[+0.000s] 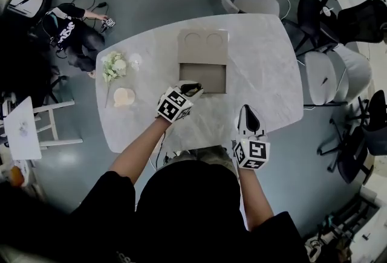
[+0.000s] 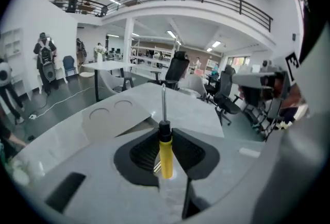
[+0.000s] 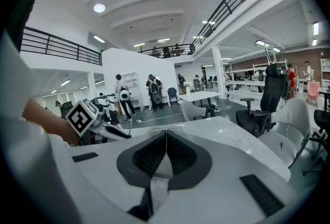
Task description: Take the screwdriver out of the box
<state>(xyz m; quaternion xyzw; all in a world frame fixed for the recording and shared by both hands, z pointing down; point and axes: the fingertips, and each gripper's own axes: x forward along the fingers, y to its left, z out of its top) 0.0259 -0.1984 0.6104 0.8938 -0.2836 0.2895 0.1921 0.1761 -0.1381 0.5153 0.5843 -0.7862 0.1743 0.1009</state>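
While the left gripper (image 2: 165,134) pinches its yellow handle, the screwdriver (image 2: 165,157) points lengthwise straight ahead; the right gripper's (image 3: 166,134) fingers (image 3: 183,154) meet.

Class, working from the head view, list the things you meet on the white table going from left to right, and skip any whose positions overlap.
white flowers → cardboard box → right gripper

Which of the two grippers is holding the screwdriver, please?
The left gripper, clamped on the yellow-handled screwdriver; the right gripper is shut and empty.
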